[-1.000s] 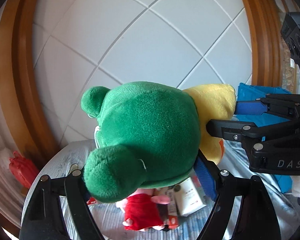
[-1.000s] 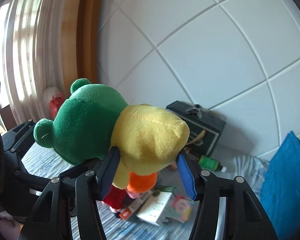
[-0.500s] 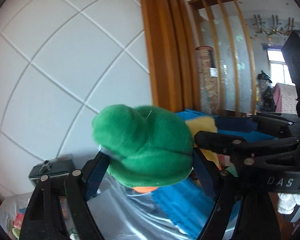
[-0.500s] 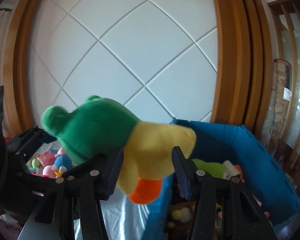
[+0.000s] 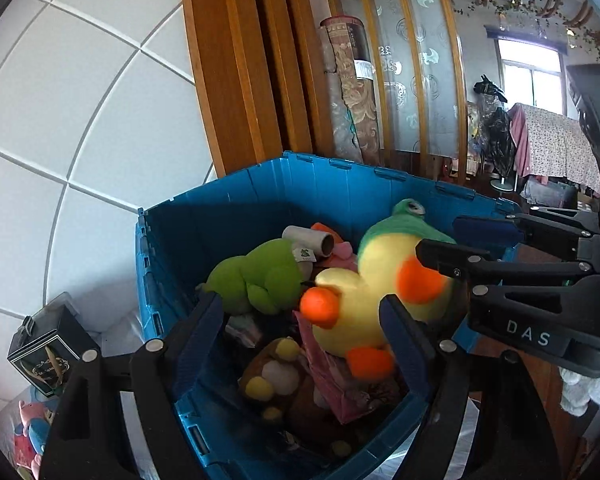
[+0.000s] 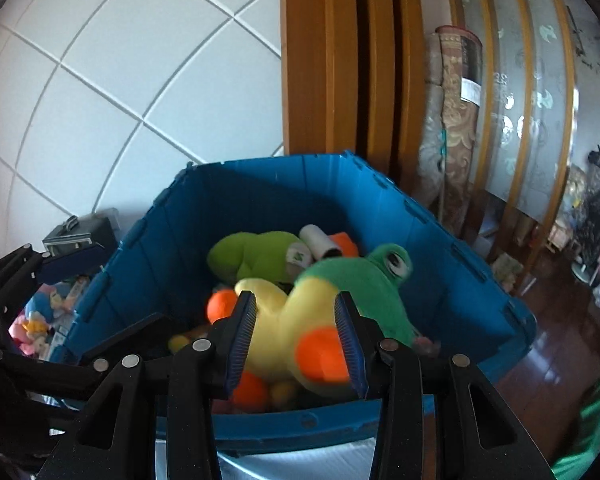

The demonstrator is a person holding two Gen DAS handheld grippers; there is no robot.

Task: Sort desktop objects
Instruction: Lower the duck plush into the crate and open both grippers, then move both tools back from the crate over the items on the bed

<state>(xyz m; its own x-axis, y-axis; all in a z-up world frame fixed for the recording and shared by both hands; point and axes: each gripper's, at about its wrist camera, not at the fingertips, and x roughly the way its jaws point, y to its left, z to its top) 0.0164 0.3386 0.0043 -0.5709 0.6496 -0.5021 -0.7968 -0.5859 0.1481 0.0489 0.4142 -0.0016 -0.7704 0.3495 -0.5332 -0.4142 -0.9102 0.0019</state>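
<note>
- Right claw had just been closing, its pads straddling the duck plush low in the frame, inside the blue bin (grip uncertain).
- Left claw gaped empty, duck toward its right pad.

My left wrist camera looks forward and downward between its two black fingers, close above the near rim of the open blue plastic crate, facing its far wall and the wooden door frame behind. My right wrist camera sits just as close over the same near edge, angled down into the crate from slightly further right. Both views share the crate's interior, the yellow-and-green plush duck and the white quilted wall panel.
</note>
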